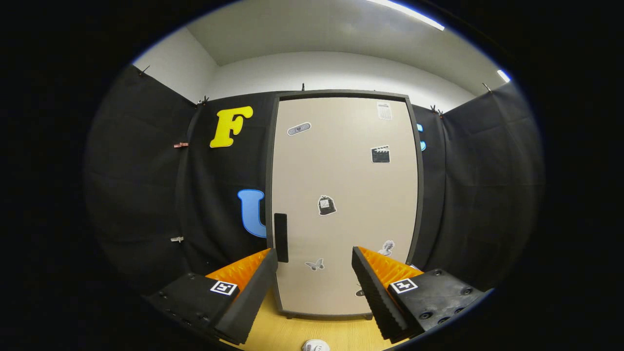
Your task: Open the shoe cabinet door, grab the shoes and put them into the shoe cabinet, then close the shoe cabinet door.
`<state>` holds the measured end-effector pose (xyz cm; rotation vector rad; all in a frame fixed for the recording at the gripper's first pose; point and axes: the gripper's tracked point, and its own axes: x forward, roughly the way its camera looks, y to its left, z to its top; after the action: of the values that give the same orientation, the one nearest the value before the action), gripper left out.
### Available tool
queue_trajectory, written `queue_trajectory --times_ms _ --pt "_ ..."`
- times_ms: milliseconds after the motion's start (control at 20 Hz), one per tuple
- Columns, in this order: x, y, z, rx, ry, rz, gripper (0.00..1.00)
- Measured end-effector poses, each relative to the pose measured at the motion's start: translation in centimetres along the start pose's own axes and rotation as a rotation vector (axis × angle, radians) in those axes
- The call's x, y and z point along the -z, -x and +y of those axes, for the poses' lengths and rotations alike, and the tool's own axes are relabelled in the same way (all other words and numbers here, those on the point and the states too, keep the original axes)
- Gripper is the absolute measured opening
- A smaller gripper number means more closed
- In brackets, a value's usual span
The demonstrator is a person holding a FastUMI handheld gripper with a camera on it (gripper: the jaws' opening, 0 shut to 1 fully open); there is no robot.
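**Closed shoe cabinet ahead of released hand-held gripper**

The shoe cabinet [343, 204] stands upright at the back of the wooden bench [287, 334], against the black cloth wall. Its door [341, 185] is a smooth, matte beige panel in a dark frame with rounded corners, shut flush. A slim, dark vertical handle [281, 237] sits at the door's left edge. Small flat stickers dot the panel; their pictures are too small to make out fully. The hand-held gripper [314, 263] is released, its ridged fingers spread wide with nothing between them, just ahead of the door's lower part. A small white round object [315, 345], cut off, lies on the bench's near edge.
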<state>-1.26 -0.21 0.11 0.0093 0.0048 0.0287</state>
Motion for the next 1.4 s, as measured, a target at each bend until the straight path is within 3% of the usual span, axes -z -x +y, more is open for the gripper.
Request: queue_trajectory --times_ms 850,1400 --pt "0.8 -4.6 2.6 -0.108 -0.026 0.012 0.97" --pt "4.7 -14.4 5.3 0.034 -0.039 0.038 0.97"
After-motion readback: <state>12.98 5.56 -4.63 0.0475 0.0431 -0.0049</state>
